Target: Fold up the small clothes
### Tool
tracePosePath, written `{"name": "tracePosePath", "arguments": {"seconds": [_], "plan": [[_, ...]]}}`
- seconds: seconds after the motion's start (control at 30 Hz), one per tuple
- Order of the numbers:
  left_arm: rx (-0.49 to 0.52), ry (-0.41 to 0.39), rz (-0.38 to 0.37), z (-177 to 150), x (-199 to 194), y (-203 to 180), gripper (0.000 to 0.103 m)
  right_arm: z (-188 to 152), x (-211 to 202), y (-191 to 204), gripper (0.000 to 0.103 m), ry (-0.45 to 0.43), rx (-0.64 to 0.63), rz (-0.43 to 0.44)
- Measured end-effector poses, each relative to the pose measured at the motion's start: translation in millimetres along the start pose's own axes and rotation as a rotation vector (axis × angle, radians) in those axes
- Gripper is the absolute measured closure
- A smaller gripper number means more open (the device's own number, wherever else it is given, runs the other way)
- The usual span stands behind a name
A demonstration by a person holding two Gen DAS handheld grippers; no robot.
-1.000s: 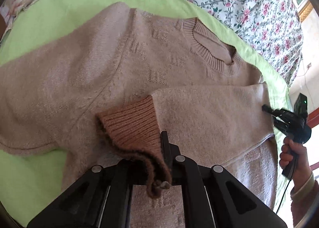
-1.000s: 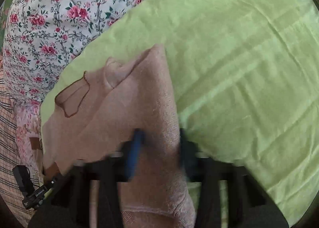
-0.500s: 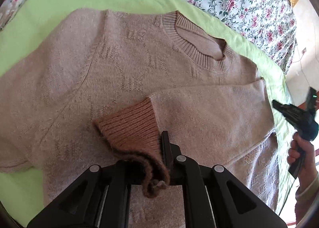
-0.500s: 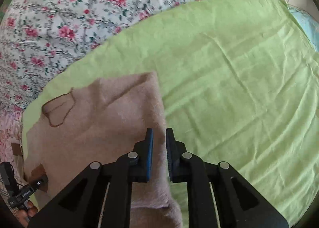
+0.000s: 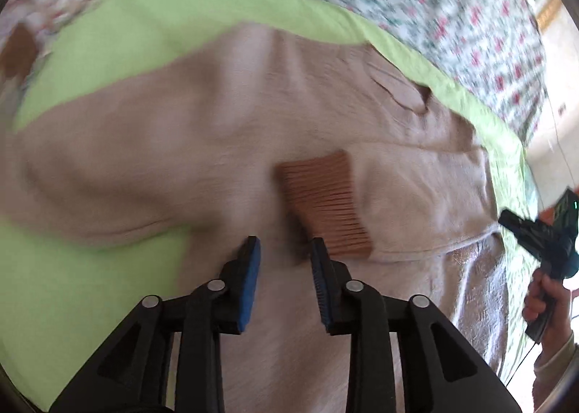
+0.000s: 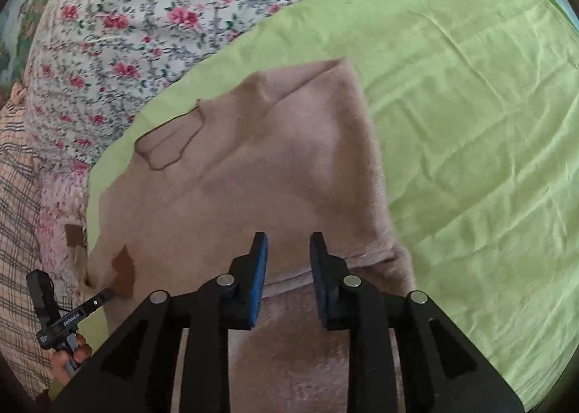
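A beige knit sweater (image 5: 181,145) lies spread on a green sheet (image 5: 119,40). One sleeve is folded across its body, and the brown ribbed cuff (image 5: 324,207) lies flat on it. My left gripper (image 5: 284,246) hovers just short of the cuff, its jaws opening, nothing between them. In the right wrist view the sweater (image 6: 260,174) shows its folded edge beside bare green sheet (image 6: 470,105). My right gripper (image 6: 288,241) hangs above that fold, jaws opening, holding nothing. Each gripper appears in the other's view: the right (image 5: 535,232) and the left (image 6: 68,315).
A floral bedspread (image 6: 137,22) lies under and beyond the green sheet. A checked cloth (image 6: 18,188) sits at the far left of the right wrist view. A hand (image 5: 546,304) holds the other gripper's handle at the right edge.
Both grippers went from shut to open. The left one let go of the brown cuff, which now lies flat on the sweater. The right one released the sweater's folded edge and drew back.
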State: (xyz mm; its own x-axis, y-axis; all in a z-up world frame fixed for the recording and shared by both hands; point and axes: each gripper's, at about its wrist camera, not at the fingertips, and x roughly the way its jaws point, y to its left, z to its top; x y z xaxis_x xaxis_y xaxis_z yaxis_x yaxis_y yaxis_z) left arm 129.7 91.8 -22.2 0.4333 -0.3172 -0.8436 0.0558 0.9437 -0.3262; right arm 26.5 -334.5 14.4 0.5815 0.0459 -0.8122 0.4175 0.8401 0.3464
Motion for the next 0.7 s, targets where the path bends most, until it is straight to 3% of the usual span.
{"name": "tracePosePath", "arguments": {"seconds": [0.03,0.17,0.23,0.4,0.5,0.63,0.7], "plan": [[-0.026,-0.012,0.006,0,-9,12,0.07,-5,0,9,0.07,0.008,-0.02,0.016],[-0.102,-0.089,0.127,13,-44,62,0.044,-22,9,43,0.07,0.055,-0.068,0.065],[-0.131,-0.118,0.193,28,-55,89,0.042,-28,17,55,0.069,0.081,-0.081,0.074],[-0.19,-0.157,0.385,75,-64,152,0.025,-40,28,74,0.069,0.132,-0.094,0.104],[-0.218,-0.131,0.494,97,-51,186,0.025,-44,34,82,0.069,0.157,-0.099,0.101],[-0.239,-0.085,0.519,107,-29,218,0.028,-47,34,83,0.069,0.174,-0.103,0.088],[-0.221,-0.065,0.533,109,-19,222,0.048,-47,34,83,0.069,0.175,-0.104,0.08]]}}
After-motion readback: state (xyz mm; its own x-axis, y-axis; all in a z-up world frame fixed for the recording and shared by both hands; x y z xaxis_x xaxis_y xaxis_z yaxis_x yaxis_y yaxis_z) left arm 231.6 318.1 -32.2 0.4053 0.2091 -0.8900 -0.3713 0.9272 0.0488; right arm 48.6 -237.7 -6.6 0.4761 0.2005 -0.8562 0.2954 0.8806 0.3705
